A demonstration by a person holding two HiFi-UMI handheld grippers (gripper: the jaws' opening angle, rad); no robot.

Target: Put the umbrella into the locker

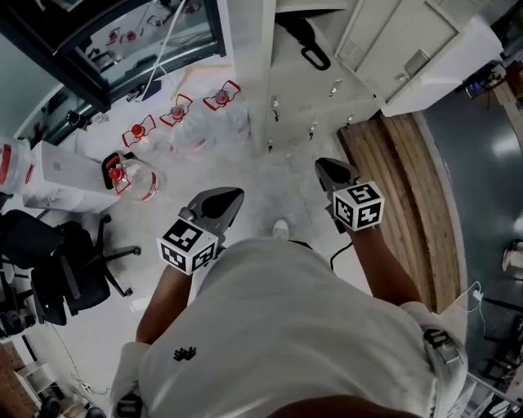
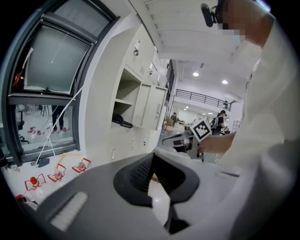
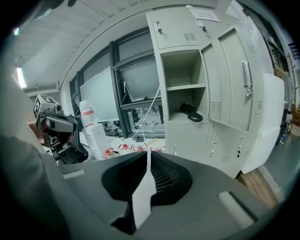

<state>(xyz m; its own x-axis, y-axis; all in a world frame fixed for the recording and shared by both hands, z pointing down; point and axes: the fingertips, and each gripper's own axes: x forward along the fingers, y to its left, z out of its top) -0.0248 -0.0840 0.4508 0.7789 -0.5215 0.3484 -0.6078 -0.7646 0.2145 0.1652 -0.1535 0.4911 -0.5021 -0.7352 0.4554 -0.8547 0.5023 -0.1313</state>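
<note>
With the black umbrella (image 3: 192, 112) lying on the open locker's (image 3: 183, 61) shelf and the left tongs (image 2: 152, 158) and right tongs (image 3: 148, 153) both pressed together empty, stowing looks done, and what probably remains is swinging the locker door (image 3: 234, 84) closed.

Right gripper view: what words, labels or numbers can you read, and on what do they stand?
Nothing here reads as text.
White paper sheet on the upper white metal locker door: print too small.
Red-and-white label on the tall white container by the window: blurred.
Black-and-white marker cube: square pattern only, no words.
</note>
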